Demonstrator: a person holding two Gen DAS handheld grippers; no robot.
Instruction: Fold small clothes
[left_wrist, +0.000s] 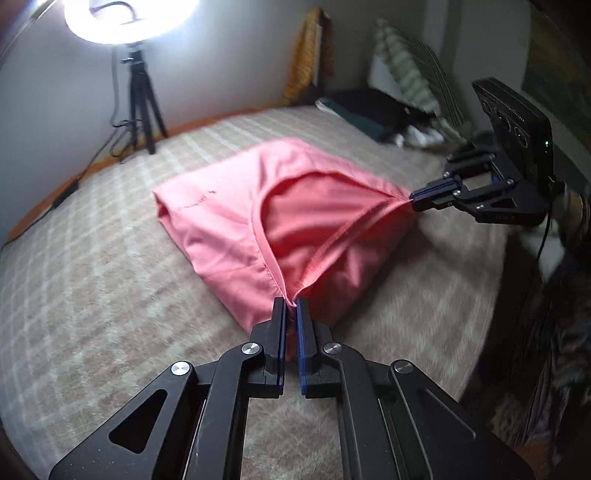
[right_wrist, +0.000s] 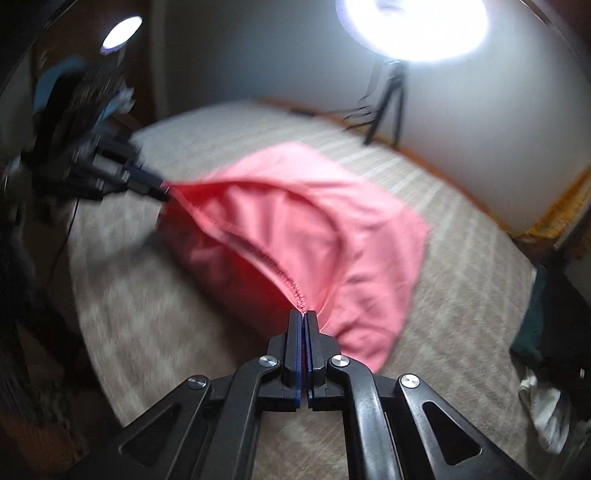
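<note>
Left gripper (left_wrist: 291, 303) and right gripper (right_wrist: 303, 314) each clamp garment (left_wrist: 236, 218) hem – stretched between; right view blurred, far edge indistinct.

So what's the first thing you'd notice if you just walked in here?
The pink cloth in the middle of the checked bed cover, pulled tight at two corners. The left gripper pinches its near corner and the right gripper pinches the other. Next, the bright round lamp on a tripod by the wall.

Pink garment (left_wrist: 229, 221), hem lifted, stretched taut
</note>
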